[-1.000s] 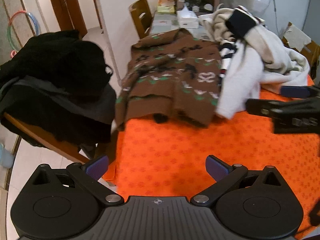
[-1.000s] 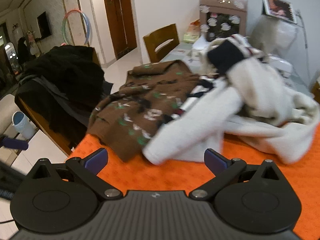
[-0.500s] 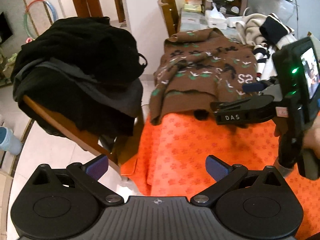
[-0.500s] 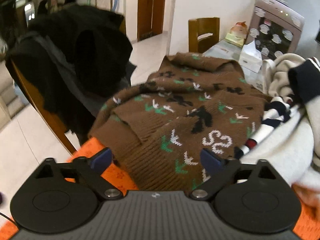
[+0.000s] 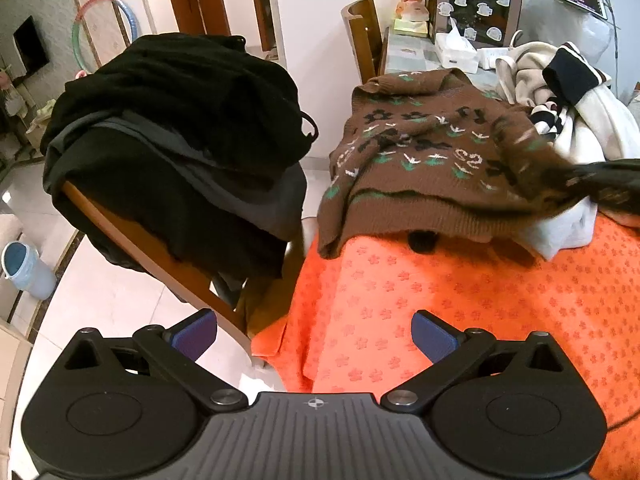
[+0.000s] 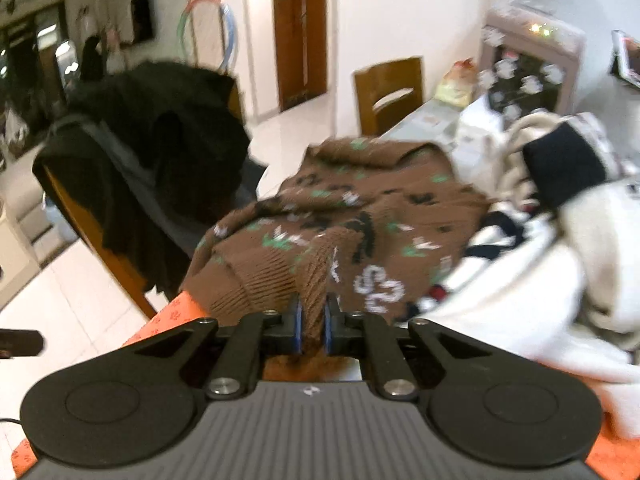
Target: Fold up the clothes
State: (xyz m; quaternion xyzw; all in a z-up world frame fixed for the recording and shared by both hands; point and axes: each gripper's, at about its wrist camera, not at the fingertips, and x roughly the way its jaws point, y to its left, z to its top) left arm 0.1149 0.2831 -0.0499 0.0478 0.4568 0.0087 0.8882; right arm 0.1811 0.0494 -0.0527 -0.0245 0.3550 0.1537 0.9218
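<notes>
Currently the brown patterned sweater (image 5: 424,168) lies at the far edge of the orange tablecloth (image 5: 460,304), between the cream garment pile (image 5: 576,120) and the chair draped in black clothes (image 5: 180,128), presumably staged as the next item to fold. The right gripper (image 6: 312,320) has just been closing and now pinches the sweater's ribbed hem between its pads, probably to drag it onto clear cloth. The left gripper (image 5: 314,338) stands spread wide, holding and touching nothing.

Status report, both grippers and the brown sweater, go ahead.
Right gripper just closed, shut on brown sweater hem. Left gripper open, empty, over orange tablecloth. White garment lies against the sweater's side.
</notes>
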